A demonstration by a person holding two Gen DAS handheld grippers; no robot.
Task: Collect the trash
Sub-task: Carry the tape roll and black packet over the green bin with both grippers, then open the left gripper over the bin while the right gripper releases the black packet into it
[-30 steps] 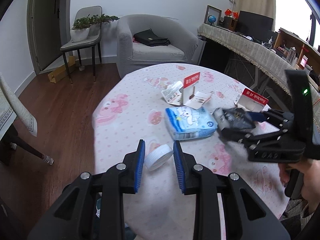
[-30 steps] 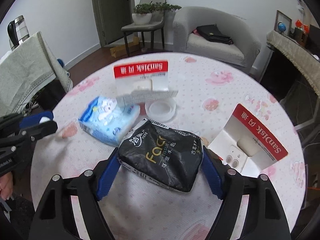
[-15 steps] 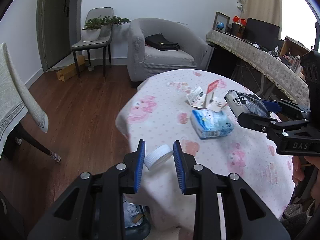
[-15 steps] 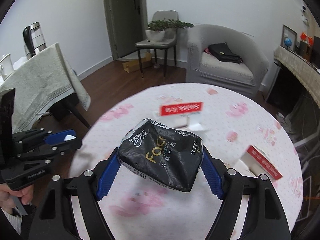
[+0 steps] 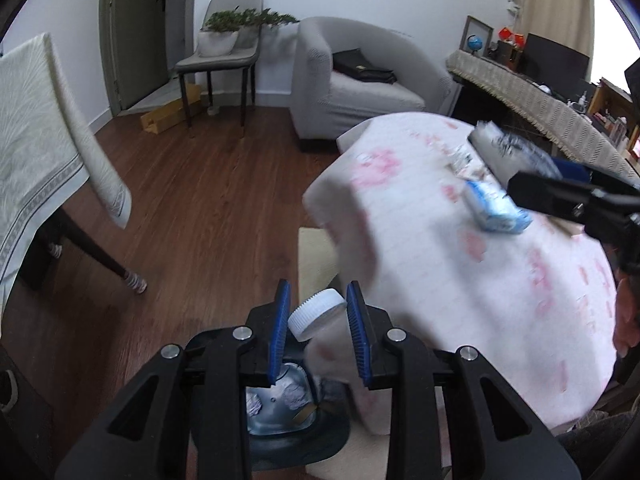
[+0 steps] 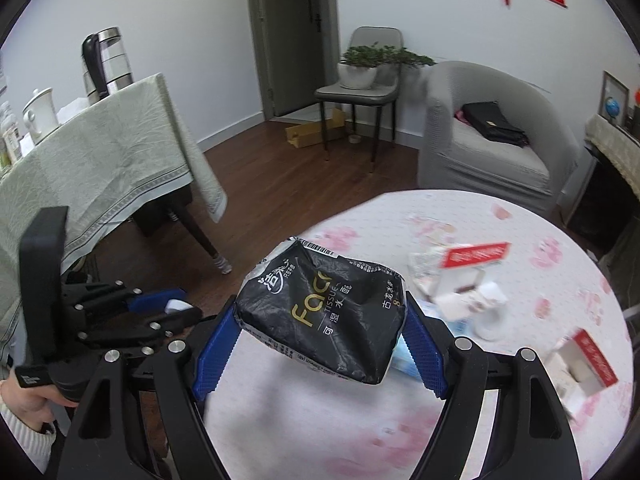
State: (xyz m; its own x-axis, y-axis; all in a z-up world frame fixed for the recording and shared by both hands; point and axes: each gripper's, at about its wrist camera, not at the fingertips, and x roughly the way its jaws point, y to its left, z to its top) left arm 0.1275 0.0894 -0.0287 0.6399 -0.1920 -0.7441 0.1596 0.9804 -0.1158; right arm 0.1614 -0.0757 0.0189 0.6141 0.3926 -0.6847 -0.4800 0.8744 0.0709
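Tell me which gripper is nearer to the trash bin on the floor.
Left. The left gripper, shut on a white cap, hangs right above the trash bin beside the table. The right gripper, clamping a black tissue pack, is over the table.

The right gripper (image 6: 320, 344) is clamping a black tissue pack (image 6: 324, 316) above the round table (image 6: 320, 420). At nine o'clock, the left gripper (image 6: 176, 310) is pinching something white. Red-and-white packaging (image 6: 472, 258) is lying toward two o'clock on the table.
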